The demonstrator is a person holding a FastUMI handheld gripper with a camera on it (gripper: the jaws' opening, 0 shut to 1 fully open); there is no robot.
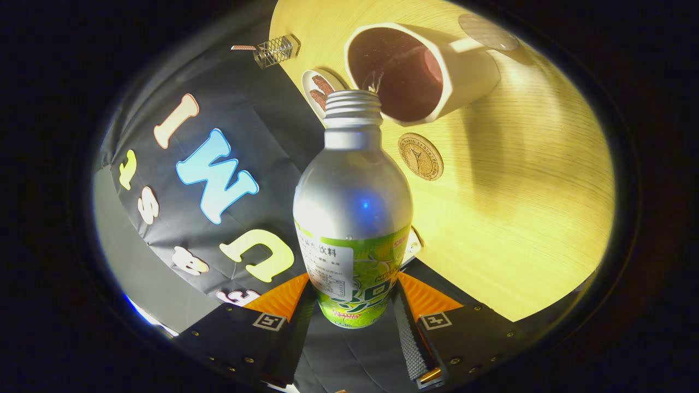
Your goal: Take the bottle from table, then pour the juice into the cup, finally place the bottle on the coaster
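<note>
- Your gripper [354, 305] fingers pinch the aluminium juice bottle [352, 218], tilted, mouth at the white mug [420, 71] rim.
- Risk: juice could miss the rim if you drift.
- Round coaster [420, 156] lies just near of the mug.

- I think this is a booth made up for filming, not a real home.
- A black cloth wall [164, 229] hangs from about 7 to 11 o'clock. It is creased, like a curtain put up for a set.
- A light wooden table [524, 207] fills the side from 12 to 4 o'clock. It looks like a small home table.
- On the table I see home things: a white cup [437, 71] at 1 o'clock, a round coaster [420, 156] near the middle, and a small plate [319, 90] with brown snacks at 12 o'clock.
- Bright light falls on the wood, and the rest is dark, like a lit stage.
</note>
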